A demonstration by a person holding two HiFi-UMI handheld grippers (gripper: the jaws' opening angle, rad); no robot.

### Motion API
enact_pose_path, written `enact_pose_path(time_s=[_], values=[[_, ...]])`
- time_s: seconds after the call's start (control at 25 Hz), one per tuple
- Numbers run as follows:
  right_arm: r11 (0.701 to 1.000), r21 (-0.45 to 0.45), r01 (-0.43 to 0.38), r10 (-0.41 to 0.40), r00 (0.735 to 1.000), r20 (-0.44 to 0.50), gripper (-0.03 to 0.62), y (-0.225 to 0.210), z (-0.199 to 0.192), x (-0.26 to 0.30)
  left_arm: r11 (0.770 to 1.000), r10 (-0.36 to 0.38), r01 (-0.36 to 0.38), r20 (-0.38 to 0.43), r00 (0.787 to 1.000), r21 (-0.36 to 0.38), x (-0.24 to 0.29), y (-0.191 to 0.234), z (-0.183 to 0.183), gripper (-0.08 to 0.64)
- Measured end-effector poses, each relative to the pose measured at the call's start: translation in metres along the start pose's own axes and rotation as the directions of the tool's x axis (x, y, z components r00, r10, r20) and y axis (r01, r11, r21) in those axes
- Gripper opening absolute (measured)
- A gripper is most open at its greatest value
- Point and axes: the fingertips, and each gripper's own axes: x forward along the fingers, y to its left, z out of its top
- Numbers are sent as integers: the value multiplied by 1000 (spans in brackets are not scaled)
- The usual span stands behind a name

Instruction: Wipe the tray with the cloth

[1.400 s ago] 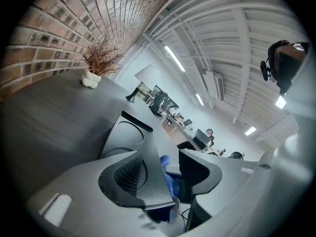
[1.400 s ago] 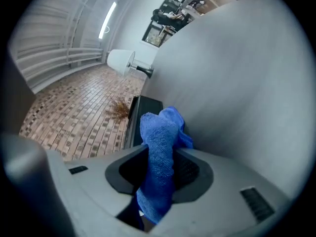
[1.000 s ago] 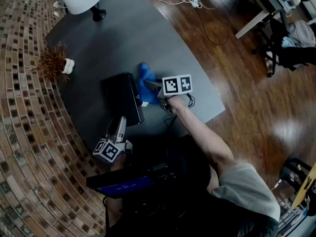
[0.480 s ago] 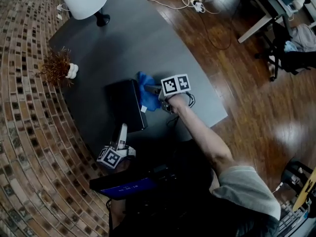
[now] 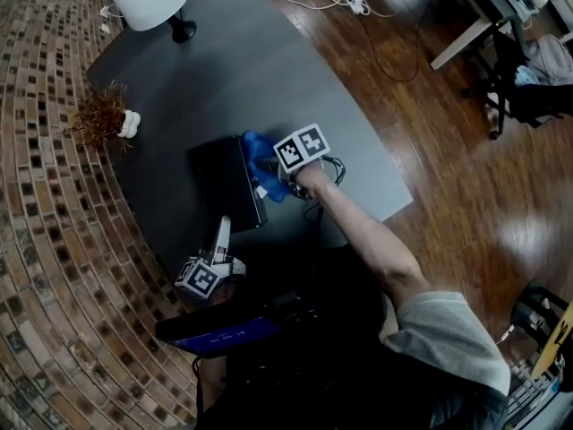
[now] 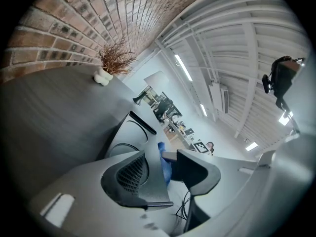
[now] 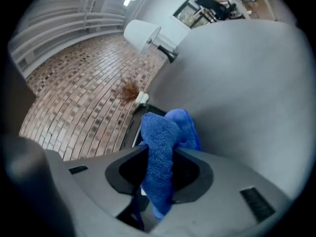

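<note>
Pinching a bunched blue terry cloth between its pads, the right gripper is holding it at the right-hand rim of the black rectangular tray, which is lying on the grey table; the left gripper is standing narrow, its jaws having just been closing, with the tray's near rim between them; one pad is lying on that rim while a slit is showing beside the other, so a firm clamp is not confirmed.

Wiping pressure is therefore risking the tray sliding across the smooth top; a shallow pinch is risking the cloth pulling free.

Only the right gripper view is showing the pinch, the marker cube covering it from above; only the left gripper view is showing the tray's round recess.
</note>
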Motion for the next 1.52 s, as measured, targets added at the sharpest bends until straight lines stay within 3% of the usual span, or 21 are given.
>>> enact_pose_path(time_s=[0.08, 0.16, 0.24, 0.4, 0.52, 0.56, 0.6, 0.68, 0.8, 0.84, 0.92, 1.04, 1.24, 1.4, 1.52], values=[[1000, 17, 21, -23, 996, 84, 127, -4, -12, -27, 1000, -2, 2, -3, 1000, 6, 0, 0, 0, 187], [994, 97, 44, -63, 977, 202, 127, -12, -16, -47, 1000, -4, 4, 0, 1000, 7, 2, 0, 1, 187], [989, 150, -6, -25, 979, 204, 127, 2, -42, -37, 1000, -6, 6, 5, 1000, 8, 0, 1, 1, 187], [986, 154, -70, 65, 997, 35, 127, 51, -126, -14, 1000, -11, 11, 1, 1000, 8, -1, 1, 0, 187], [986, 113, -118, 139, 970, -198, 126, 65, -178, -32, 1000, -5, 5, -8, 1000, -7, -7, 3, -1, 196], [989, 79, -123, 138, 965, -223, 126, 65, -180, -40, 1000, 21, -21, 6, 1000, -16, -16, 7, 0, 199], [993, 39, -115, 121, 973, -199, 126, 60, -167, -47, 998, 61, -60, 33, 998, -36, -28, 12, 3, 199], [998, -49, -48, 46, 998, -39, 126, 42, -101, -61, 983, 143, -128, 111, 984, -132, -53, 24, 9, 199], [985, -141, 97, -65, 974, 216, 127, 18, 25, -71, 948, 191, -123, 214, 958, -294, -74, 37, 11, 244], [978, -165, 124, -83, 968, 236, 127, 15, 55, -67, 936, 220, -140, 226, 949, -324, -78, 42, 10, 271], [955, -234, 181, -142, 974, 176, 129, 10, 86, -55, 923, 262, -173, 231, 937, -343, -80, 49, 9, 282], [924, -331, 193, -194, 981, 30, 129, 12, 78, -43, 927, 264, -187, 210, 942, -327, -73, 52, 7, 296], [933, -315, 176, -206, 976, -66, 132, -7, 26, -53, 971, 191, -148, 234, 953, -190, -58, 56, 31, 298], [937, -286, 200, -222, 974, -46, 132, -27, -6, -82, 984, 155, -137, 174, 972, -113, -46, 60, 32, 297], [932, -278, 235, -228, 972, 59, 132, -32, 10, -95, 970, 195, -173, 123, 973, -170, -43, 60, 18, 296]])
